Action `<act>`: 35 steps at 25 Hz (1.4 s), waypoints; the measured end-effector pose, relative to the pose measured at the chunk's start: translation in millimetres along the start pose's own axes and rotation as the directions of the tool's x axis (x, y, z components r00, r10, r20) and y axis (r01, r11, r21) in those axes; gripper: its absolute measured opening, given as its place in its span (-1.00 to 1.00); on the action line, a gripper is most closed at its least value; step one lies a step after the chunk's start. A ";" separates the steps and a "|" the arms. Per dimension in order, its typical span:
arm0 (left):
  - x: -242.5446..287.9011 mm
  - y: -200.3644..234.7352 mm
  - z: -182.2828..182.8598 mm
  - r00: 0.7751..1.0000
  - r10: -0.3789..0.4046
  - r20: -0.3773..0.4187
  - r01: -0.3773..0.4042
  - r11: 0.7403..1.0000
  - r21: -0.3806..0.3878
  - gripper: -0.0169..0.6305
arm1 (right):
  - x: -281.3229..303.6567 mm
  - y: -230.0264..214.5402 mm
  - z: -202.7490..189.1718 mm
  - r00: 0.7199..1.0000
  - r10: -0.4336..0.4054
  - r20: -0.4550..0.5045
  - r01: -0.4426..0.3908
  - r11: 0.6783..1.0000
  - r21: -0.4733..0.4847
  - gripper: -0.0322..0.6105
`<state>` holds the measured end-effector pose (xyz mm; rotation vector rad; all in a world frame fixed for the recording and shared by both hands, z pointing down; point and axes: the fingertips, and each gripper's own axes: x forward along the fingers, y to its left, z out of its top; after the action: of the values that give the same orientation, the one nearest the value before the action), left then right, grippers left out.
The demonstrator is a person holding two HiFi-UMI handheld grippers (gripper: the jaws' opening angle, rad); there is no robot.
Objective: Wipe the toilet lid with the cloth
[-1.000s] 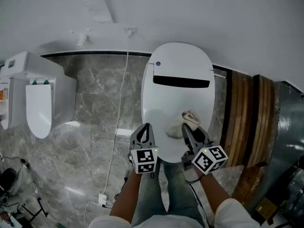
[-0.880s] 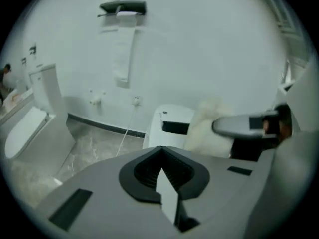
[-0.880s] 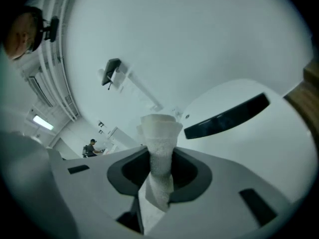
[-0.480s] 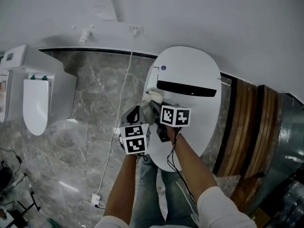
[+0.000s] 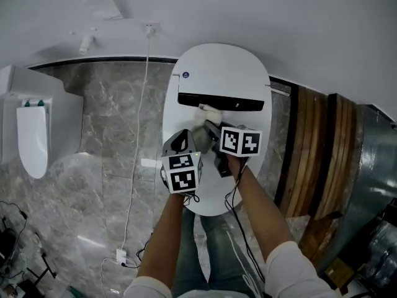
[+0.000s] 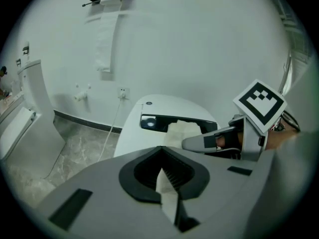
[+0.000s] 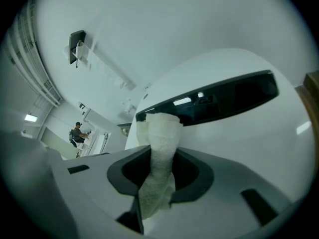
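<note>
1. Wiping seems under way: the cloth (image 5: 209, 112) sits on the toilet lid (image 5: 217, 73), its free end just at the dark panel (image 5: 221, 101). The lid area nearer than the panel probably remains to be wiped.
2. The left claw (image 6: 162, 158) and right claw (image 7: 158, 156) are both closed, pinching the cloth.
3. The cloth's long axis runs along the lid, pointing at the panel.

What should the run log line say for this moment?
task: wipe toilet lid | right gripper: shut on cloth | left gripper: shut on cloth edge | cloth: at lid's dark strip
</note>
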<state>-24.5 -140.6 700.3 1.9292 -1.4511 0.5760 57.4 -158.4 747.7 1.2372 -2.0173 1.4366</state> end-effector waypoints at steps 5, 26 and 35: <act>5.2 -40.1 -7.5 0.999 -0.049 -0.002 0.049 0.998 0.026 -0.91 | -62.0 -86.2 9.6 0.995 -0.092 0.046 0.089 0.994 0.064 -0.60; -50.1 43.8 -43.2 0.995 0.101 -0.024 -0.101 0.995 -0.020 -0.91 | -18.9 27.9 -41.2 0.990 0.137 -0.015 -0.137 0.990 -0.023 -0.60; -86.3 101.3 -63.7 0.983 0.180 -0.038 -0.182 0.982 -0.057 -0.91 | 40.8 99.9 -98.8 0.983 0.116 -0.140 -0.130 0.987 -0.093 -0.60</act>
<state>-144.2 -54.9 709.4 1.7446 -1.6156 0.6356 -64.5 -78.7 760.8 0.9630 -2.0786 1.4124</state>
